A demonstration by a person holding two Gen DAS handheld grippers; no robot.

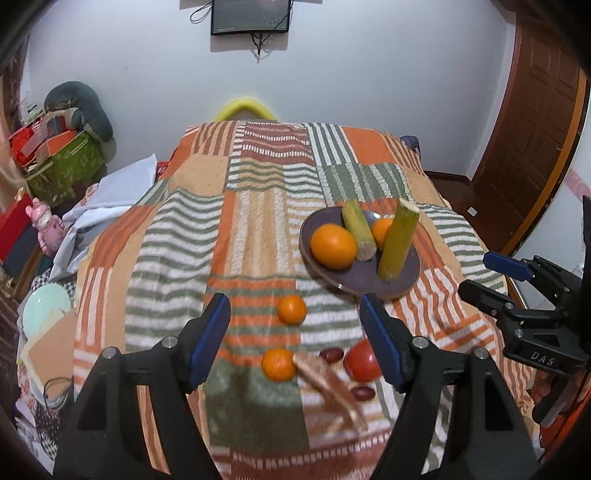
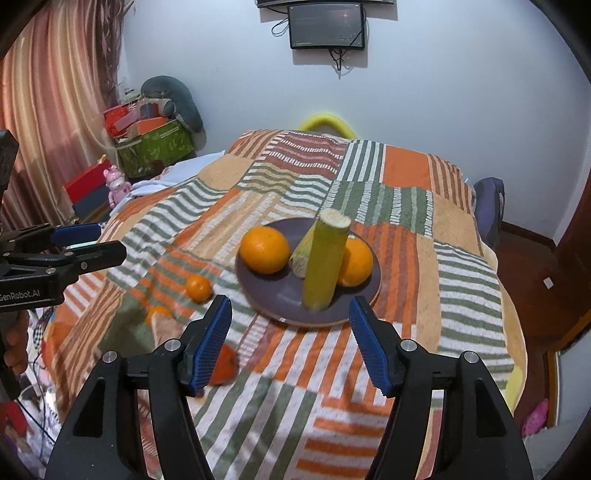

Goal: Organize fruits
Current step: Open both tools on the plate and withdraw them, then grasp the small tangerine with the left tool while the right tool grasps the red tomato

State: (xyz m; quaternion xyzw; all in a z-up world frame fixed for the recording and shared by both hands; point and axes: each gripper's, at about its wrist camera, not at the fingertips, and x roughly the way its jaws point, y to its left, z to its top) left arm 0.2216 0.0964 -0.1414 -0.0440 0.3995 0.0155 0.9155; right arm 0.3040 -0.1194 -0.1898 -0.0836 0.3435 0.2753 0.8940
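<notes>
A dark round plate (image 1: 364, 277) on the striped patchwork cloth holds two oranges (image 1: 333, 245) and two green cane pieces, one lying (image 1: 357, 229) and one upright (image 1: 398, 240). Nearer to me, loose on the cloth, are two small tangerines (image 1: 292, 309), a red tomato (image 1: 364, 360), two dark red dates (image 1: 331, 354) and a blurred brown stick (image 1: 328, 384). My left gripper (image 1: 293, 301) hovers open above these loose fruits. My right gripper (image 2: 290, 301) is open just in front of the plate (image 2: 280, 291), facing the upright cane (image 2: 325, 262), with nothing between its fingers.
The cloth (image 1: 258, 221) covers a raised surface that drops off at the left and right edges. Boxes and a pink toy (image 1: 46, 221) crowd the left side. A wooden door (image 1: 535, 129) stands at the right and a wall screen (image 1: 250, 16) hangs beyond.
</notes>
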